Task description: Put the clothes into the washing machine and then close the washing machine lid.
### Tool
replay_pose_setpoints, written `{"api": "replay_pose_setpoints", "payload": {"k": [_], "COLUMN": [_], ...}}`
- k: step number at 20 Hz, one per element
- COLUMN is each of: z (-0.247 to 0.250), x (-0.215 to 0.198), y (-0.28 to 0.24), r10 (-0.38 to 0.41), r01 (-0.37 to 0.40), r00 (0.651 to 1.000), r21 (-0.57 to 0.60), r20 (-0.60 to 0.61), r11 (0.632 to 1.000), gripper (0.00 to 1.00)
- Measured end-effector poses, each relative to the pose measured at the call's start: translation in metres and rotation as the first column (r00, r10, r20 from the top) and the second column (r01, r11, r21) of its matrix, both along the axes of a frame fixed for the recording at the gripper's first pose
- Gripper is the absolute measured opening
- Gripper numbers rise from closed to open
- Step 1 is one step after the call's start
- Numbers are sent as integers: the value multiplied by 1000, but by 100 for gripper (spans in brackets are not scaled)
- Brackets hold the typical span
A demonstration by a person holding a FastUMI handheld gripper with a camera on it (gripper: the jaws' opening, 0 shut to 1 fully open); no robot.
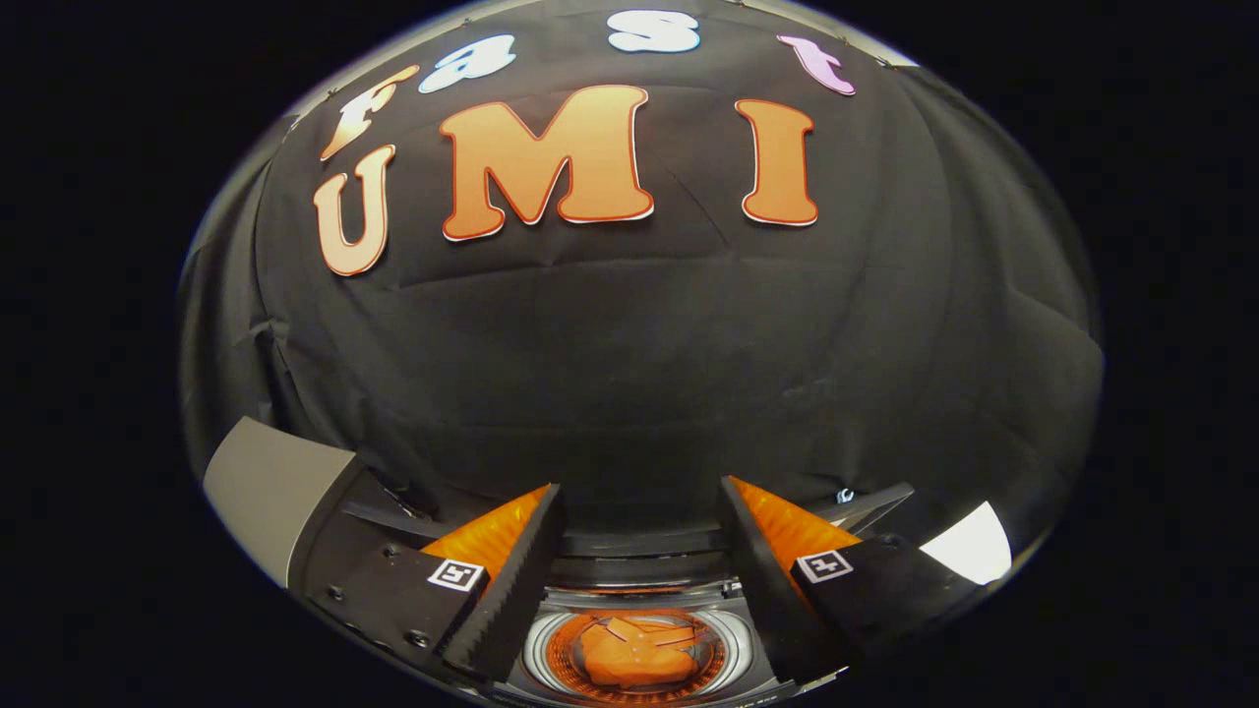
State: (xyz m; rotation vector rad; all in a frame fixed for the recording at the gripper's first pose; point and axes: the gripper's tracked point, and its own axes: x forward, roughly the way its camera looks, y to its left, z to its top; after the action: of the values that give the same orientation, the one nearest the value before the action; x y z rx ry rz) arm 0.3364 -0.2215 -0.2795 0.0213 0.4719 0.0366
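The gripper (pixel 639 511) is held wide open, nothing grasped. Orange clothes (pixel 634 654) are seen inside the washing machine (pixel 639 590) drum below, between the fingers.

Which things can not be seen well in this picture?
- Washing machine: gripper view, its sides are covered by the open gripper's fingers.
- Lid: only a corner shows; the rest is cut off.
- Orange clothes in the drum: too small to count the pieces.

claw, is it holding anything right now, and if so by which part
Nothing is held. The claw stands open with an empty gap between its fingers, and the orange clothes lie below in the washing machine drum, untouched.
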Motion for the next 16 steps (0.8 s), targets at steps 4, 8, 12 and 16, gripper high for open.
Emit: {"api": "replay_pose_setpoints", "payload": {"k": [4, 8, 12, 16], "z": [-2, -7, -13, -22], "x": [-20, -40, -54, -64], "y": [-1, -1, 1, 2], "r10": [0, 1, 7, 13], "r01": [0, -1, -7, -13], "r00": [1000, 1000, 1000, 1000], "r21": [3, -14, -5, -1], "r20": [13, 13, 23, 23], "r11": [1000, 1000, 1000, 1000], "gripper": [100, 100, 99, 99]}}
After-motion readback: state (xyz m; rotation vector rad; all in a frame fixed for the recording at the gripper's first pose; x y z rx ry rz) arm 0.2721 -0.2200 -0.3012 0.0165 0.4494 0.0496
